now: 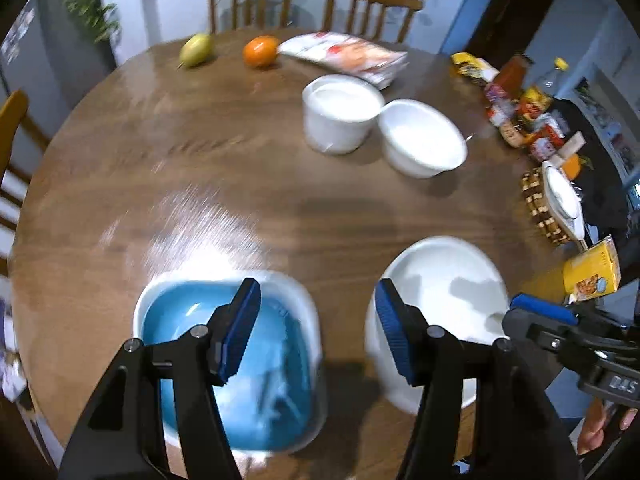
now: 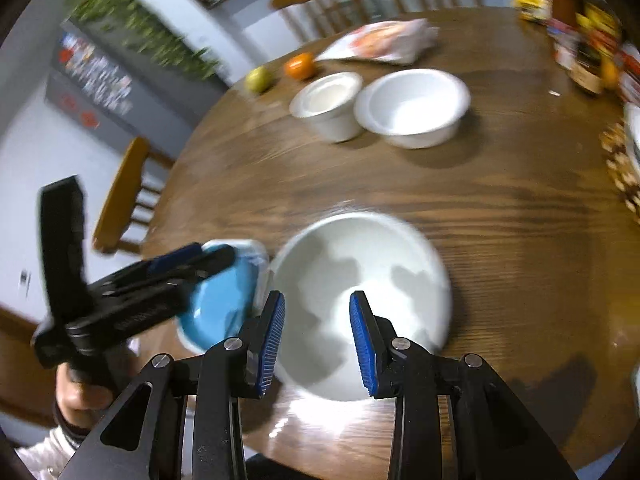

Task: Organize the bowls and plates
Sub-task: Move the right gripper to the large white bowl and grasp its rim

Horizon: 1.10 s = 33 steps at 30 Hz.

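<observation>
Fingers of both the left gripper [image 1: 318,328] and right gripper [image 2: 317,344] spread apart, gripping nothing.

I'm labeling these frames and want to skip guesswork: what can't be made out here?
- Left wrist view: the near side of the blue dish is hidden by the left hand-held gripper.
- Left wrist view: labels on the packets and jars are too blurred to read.
- Right wrist view: the woven mat is cut off by the right edge.
- Right wrist view: the fridge papers are motion-blurred.
</observation>
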Tool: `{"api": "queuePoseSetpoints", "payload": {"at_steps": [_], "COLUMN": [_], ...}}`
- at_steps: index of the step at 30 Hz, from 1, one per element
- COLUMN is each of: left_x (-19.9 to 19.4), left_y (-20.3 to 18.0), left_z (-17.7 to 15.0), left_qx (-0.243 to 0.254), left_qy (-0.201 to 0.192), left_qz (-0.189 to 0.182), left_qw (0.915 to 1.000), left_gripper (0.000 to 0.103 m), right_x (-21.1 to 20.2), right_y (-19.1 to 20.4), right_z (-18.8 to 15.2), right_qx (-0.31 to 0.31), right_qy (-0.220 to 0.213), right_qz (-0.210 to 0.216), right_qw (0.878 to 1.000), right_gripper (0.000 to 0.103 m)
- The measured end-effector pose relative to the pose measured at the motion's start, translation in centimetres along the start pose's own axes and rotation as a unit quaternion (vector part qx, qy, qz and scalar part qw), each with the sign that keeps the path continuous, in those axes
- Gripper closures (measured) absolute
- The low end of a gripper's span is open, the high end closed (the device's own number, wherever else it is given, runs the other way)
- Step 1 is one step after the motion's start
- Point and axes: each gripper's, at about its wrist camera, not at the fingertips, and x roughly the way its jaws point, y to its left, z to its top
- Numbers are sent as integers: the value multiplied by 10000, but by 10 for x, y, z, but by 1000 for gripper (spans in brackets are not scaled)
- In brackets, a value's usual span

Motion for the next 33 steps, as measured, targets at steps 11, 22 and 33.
{"api": "queuePoseSetpoints", "payload": {"at_steps": [11,22,33], "left_x": [32,91,132], "left_y": [-48,-60,-57], "left_z": [57,102,121], "left_qx": [432,157,-161], "left_qy": [-113,270,710], "left_qz": [5,-13,-225], "left_qw": [9990,9995,9971], "left_gripper": [44,44,46], "right_x": [-27,5,61], "right_y": [-68,-82,-101], "right_z": [23,97,140], "right_qx": [733,424,527], "right_qy": [-524,-683,-331], "right_qz": [-496,-848,-546], "right_qw": [9947,9932,9966], "right_gripper": [69,69,69]}}
